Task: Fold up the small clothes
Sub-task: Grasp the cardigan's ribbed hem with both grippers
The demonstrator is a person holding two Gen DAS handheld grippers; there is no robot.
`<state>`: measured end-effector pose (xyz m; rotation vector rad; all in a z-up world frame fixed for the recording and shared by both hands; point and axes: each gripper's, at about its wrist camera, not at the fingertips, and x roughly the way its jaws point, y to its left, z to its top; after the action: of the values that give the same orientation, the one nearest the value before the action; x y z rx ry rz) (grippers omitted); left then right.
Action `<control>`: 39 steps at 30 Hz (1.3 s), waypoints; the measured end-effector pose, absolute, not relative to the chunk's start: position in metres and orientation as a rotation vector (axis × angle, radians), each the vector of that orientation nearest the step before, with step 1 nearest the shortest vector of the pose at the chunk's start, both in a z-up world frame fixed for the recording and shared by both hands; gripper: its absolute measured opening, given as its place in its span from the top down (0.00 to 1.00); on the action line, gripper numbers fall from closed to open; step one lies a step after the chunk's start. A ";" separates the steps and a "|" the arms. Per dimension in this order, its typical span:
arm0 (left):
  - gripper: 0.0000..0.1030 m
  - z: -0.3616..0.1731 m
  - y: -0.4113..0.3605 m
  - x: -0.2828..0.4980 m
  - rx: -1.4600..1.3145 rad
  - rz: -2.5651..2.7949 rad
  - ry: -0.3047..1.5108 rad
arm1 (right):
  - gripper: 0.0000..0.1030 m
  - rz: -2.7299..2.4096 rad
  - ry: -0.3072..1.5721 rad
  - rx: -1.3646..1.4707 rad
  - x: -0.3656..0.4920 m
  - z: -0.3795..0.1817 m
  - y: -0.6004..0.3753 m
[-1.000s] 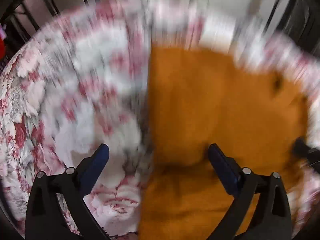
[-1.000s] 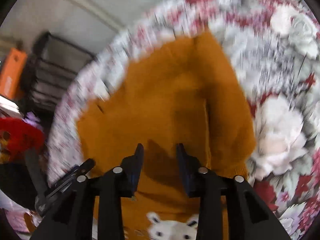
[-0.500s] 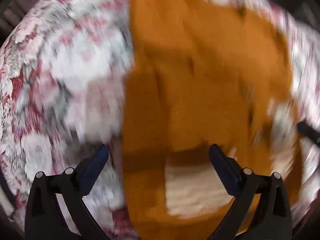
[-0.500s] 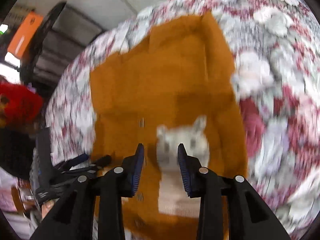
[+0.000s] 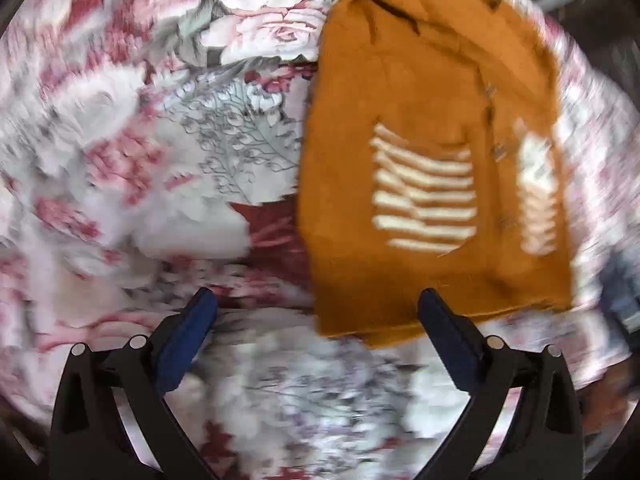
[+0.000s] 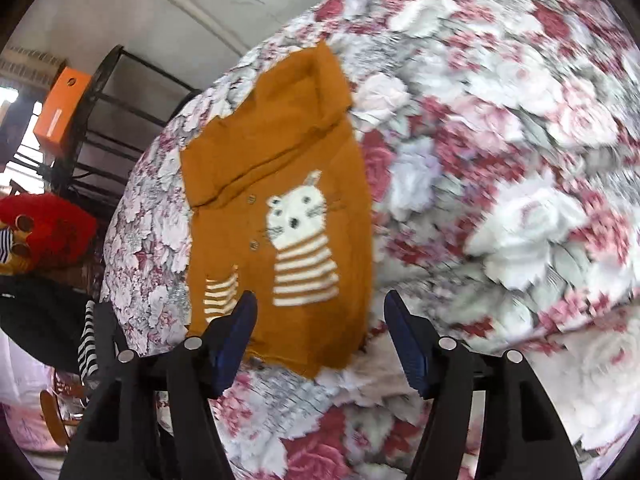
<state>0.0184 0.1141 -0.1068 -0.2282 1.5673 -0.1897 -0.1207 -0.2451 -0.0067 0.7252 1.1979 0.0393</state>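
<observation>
Sweater flat on the flowered cloth, both claws free

The orange sweater point(image 6: 280, 216) lies flat on the cloth point(image 6: 500, 184), long way running top to bottom. The right claw point(image 6: 320, 332) is opening with nothing in it, right by the hem. The left claw point(image 5: 316, 332) is wide open, just below the hem's left corner.

Fuzzy knit sweater point(image 6: 280, 184) on matt floral cloth point(image 6: 500, 160).
</observation>
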 end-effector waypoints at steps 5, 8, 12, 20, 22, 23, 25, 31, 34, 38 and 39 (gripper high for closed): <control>0.05 -0.096 0.127 0.006 -0.299 -0.241 1.530 | 0.37 0.031 1.217 0.768 -0.125 -0.022 -0.248; 0.05 -0.093 0.113 -0.005 -0.285 -0.248 1.537 | 0.37 0.024 1.199 0.759 -0.119 -0.024 -0.243; 0.05 -0.120 0.095 -0.006 -0.282 -0.233 1.563 | 0.38 0.012 1.228 0.774 -0.110 -0.038 -0.242; 0.05 -0.136 0.071 -0.003 -0.256 -0.276 1.608 | 0.39 -0.004 1.240 0.799 -0.100 -0.057 -0.243; 0.05 -0.138 0.061 -0.005 -0.215 -0.279 1.608 | 0.43 -0.004 1.245 0.803 -0.101 -0.060 -0.242; 0.05 -0.139 0.057 -0.005 -0.206 -0.286 1.605 | 0.47 0.001 1.246 0.803 -0.101 -0.060 -0.240; 0.06 -0.135 0.054 -0.006 -0.211 -0.309 1.595 | 0.52 0.042 1.253 0.826 -0.103 -0.060 -0.233; 0.27 -0.141 0.064 -0.004 -0.219 -0.268 1.601 | 0.68 0.098 1.296 0.825 -0.104 -0.066 -0.218; 0.31 -0.144 0.070 -0.003 -0.237 -0.257 1.607 | 0.75 0.079 1.312 0.856 -0.106 -0.073 -0.223; 0.38 -0.137 0.077 -0.004 -0.223 -0.259 1.593 | 0.75 0.087 1.318 0.801 -0.106 -0.070 -0.214; 0.43 -0.135 0.078 -0.005 -0.223 -0.257 1.586 | 0.75 0.091 1.317 0.790 -0.107 -0.068 -0.213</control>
<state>-0.0052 0.0782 -0.1346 -0.2229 1.5861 -0.2572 -0.1066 -0.2125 -0.0683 0.7897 1.3167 0.0906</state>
